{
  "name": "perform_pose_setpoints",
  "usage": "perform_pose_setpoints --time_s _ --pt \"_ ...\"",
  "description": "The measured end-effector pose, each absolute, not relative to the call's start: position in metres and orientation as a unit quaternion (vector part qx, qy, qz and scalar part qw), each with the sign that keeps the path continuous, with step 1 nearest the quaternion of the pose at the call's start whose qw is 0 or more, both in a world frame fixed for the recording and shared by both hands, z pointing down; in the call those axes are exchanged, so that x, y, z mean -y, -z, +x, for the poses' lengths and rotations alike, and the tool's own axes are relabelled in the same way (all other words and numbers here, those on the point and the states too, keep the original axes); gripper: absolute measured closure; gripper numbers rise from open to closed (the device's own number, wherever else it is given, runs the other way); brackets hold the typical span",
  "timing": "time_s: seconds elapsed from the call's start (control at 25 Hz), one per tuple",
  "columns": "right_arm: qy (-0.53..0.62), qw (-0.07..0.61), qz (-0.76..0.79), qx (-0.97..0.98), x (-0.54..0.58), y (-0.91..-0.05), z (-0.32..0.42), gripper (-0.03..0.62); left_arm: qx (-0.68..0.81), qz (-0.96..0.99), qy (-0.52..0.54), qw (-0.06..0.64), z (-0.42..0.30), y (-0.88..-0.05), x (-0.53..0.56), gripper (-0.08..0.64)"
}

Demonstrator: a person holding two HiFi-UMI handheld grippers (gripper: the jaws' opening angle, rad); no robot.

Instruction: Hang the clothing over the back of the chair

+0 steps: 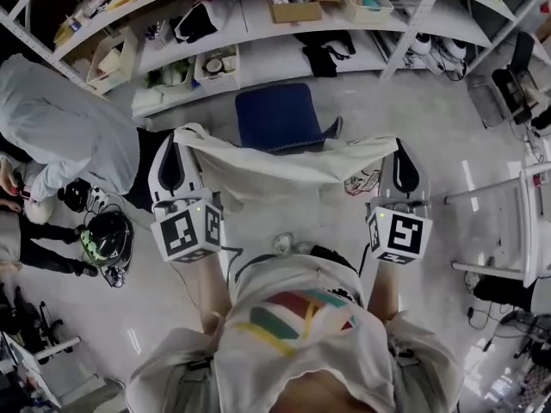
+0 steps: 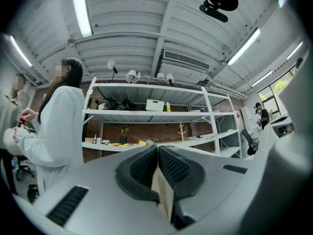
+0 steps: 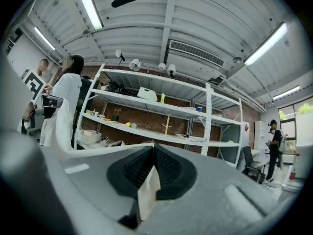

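A cream-white garment (image 1: 284, 163) hangs stretched between my two grippers, held up in front of me. My left gripper (image 1: 182, 138) is shut on its left edge, and a fold of the cloth (image 2: 163, 192) shows pinched between the black pads. At the other end my right gripper (image 1: 398, 147) is shut on the right edge, with cloth (image 3: 148, 192) caught between its pads too. The blue chair (image 1: 277, 117) stands on the floor just beyond the garment, between the grippers; its lower part is hidden by the cloth.
White shelving (image 1: 258, 33) with boxes and clutter runs along the far side. A person in a white coat (image 1: 60, 132) bends over at the left, near a dark helmet (image 1: 107, 235) on the floor. A white table frame (image 1: 516, 222) stands at the right.
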State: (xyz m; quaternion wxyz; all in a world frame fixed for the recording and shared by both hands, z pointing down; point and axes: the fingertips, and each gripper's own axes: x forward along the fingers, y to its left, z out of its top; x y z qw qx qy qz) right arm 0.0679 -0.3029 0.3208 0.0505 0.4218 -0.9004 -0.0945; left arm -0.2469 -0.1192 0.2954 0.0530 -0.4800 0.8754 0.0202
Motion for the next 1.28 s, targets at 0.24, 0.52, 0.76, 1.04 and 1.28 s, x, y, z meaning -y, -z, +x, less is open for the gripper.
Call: perform_pose_setpoints --time_s 0.24,0.52,0.76,1.04,1.28 --pt "0.096 0.038 0.376 0.921 0.325 -0.312 0.047 0.586 -0.900 -0.432 -0.010 0.047 -0.245 -0.295 0.108 0.545" --pt "0.097 0.034 0.345 0.933 0.328 -0.311 0.035 0.586 -0.914 -0.402 0.002 0.048 -0.245 -0.296 0.094 0.545" --pt "0.108 0.035 0.348 0.930 0.338 -0.306 0.039 0.586 -0.917 -0.394 0.012 0.056 -0.252 -0.292 0.098 0.545" --pt "0.172 -0.014 0.349 0.921 0.353 -0.244 0.035 0.586 -0.910 -0.398 0.009 0.116 -0.267 -0.235 0.104 0.545" --pt "0.235 -0.068 0.350 0.904 0.359 -0.166 0.031 0.586 -0.897 -0.404 0.010 0.178 -0.276 -0.171 0.109 0.545"
